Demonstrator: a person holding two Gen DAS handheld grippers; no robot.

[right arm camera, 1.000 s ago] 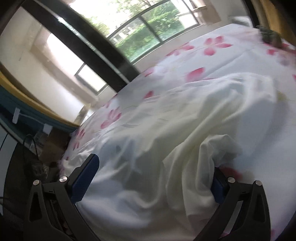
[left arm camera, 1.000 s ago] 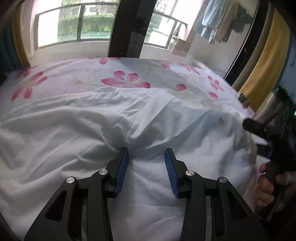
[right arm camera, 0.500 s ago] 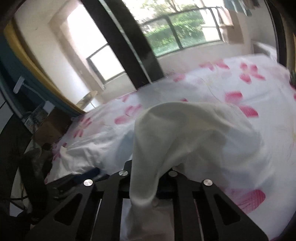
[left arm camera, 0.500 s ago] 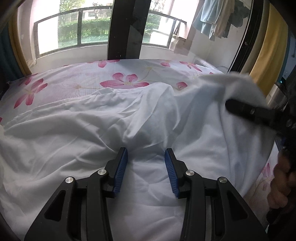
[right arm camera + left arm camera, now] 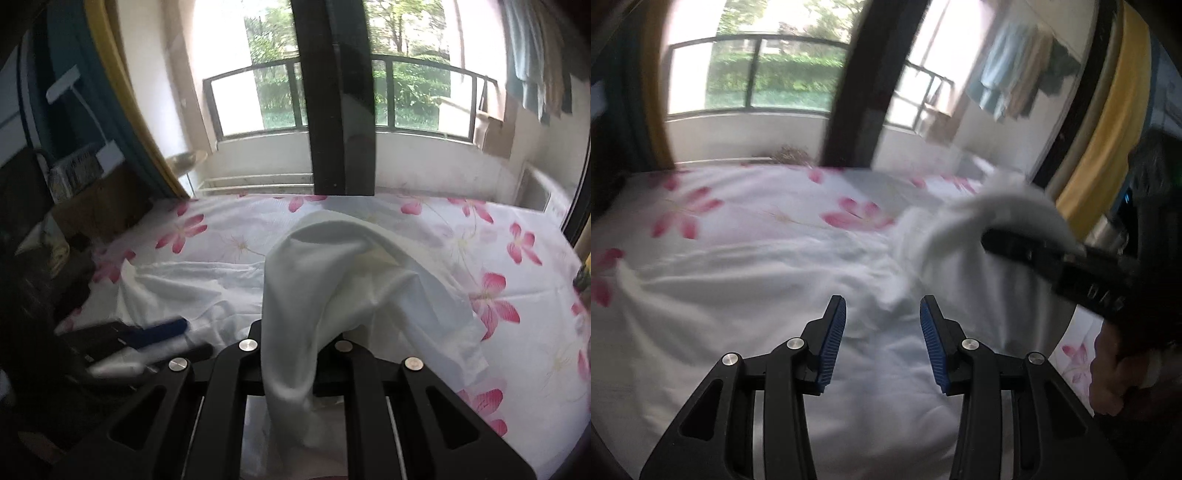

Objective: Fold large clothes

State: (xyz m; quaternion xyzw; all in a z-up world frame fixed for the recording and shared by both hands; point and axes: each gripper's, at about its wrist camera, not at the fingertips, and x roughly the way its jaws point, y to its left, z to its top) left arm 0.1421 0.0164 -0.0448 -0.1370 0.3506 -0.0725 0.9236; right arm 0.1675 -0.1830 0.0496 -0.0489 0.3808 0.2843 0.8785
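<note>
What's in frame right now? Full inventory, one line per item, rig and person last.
white garment: 1, white, spread on the bed, one part lifted and draped over the right gripper
bed sheet: 1, white with pink flowers, covers the bed under the garment
balcony railing: 1, dark, behind the glass beyond the bed
window post: 1, black, centre of the window
hanging clothes: several, pale blue, beige and dark, upper right on the balcony
curtain: yellow, right side of the left wrist view
left gripper: 1, black with blue pads, jaws apart over the garment, nothing clamped
right gripper: 1, black, shut on the garment
hand: 1, lower right, on the right gripper's handle
</note>
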